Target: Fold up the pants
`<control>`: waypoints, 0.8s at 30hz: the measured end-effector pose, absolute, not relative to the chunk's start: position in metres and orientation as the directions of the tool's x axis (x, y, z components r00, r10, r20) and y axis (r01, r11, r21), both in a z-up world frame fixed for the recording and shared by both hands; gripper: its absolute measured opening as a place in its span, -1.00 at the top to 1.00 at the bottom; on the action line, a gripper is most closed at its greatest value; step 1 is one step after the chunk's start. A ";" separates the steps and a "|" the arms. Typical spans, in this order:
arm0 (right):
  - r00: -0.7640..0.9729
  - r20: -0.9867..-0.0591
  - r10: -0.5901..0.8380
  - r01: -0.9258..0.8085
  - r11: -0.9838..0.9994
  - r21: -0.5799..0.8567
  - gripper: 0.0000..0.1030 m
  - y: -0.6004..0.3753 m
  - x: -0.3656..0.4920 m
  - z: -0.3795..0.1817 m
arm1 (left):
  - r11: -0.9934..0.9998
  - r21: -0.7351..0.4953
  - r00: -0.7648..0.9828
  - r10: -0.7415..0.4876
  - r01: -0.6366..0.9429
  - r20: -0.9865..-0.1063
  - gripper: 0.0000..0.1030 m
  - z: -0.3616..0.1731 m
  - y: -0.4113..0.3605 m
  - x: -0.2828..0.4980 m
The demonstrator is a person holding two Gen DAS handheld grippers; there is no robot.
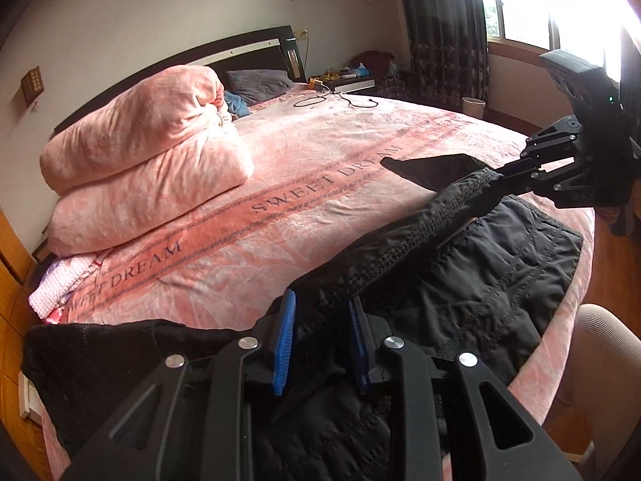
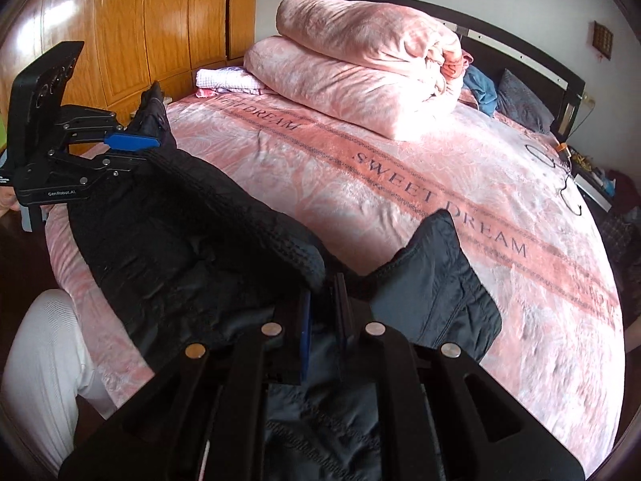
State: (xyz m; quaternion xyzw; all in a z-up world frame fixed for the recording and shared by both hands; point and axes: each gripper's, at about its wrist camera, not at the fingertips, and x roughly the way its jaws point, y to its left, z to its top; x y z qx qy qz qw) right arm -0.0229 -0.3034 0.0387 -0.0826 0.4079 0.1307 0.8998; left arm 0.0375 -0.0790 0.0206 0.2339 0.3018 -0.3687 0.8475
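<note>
Black padded pants (image 1: 480, 272) lie at the near edge of the pink bed (image 1: 280, 168), their ribbed waistband (image 1: 400, 240) stretched taut between both grippers and lifted off the bed. My left gripper (image 1: 320, 312) is shut on one end of the waistband. It also shows in the right wrist view (image 2: 136, 148). My right gripper (image 2: 324, 292) is shut on the other end of the waistband (image 2: 240, 208). It also shows in the left wrist view (image 1: 500, 174). The rest of the pants (image 2: 436, 292) drape over the bed edge.
A folded pink duvet (image 1: 136, 160) sits at the bed's far left side. A cable (image 1: 332, 98) lies near the headboard. A wooden wardrobe (image 2: 140, 28) stands beside the bed. A window with dark curtains (image 1: 444, 20) is at the right. The person's light-trousered leg (image 2: 48, 352) is at the bed edge.
</note>
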 end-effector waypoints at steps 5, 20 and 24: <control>0.601 -0.784 0.154 -0.267 0.964 -0.015 0.82 -0.289 -0.064 0.009 | 0.630 0.125 0.512 -0.482 0.766 -0.711 0.51 0.003 -0.066 -0.010; 0.440 -0.887 0.138 -0.223 0.974 0.041 0.56 -0.269 -0.095 -0.062 | 0.763 -0.296 0.275 -0.521 0.574 -0.809 0.34 -0.075 -0.031 -0.024; 0.440 -0.869 0.224 -0.251 0.961 0.120 -0.53 -0.268 -0.106 -0.050 | 0.755 -0.392 0.212 -0.563 0.526 -0.799 -0.48 -0.073 -0.020 -0.023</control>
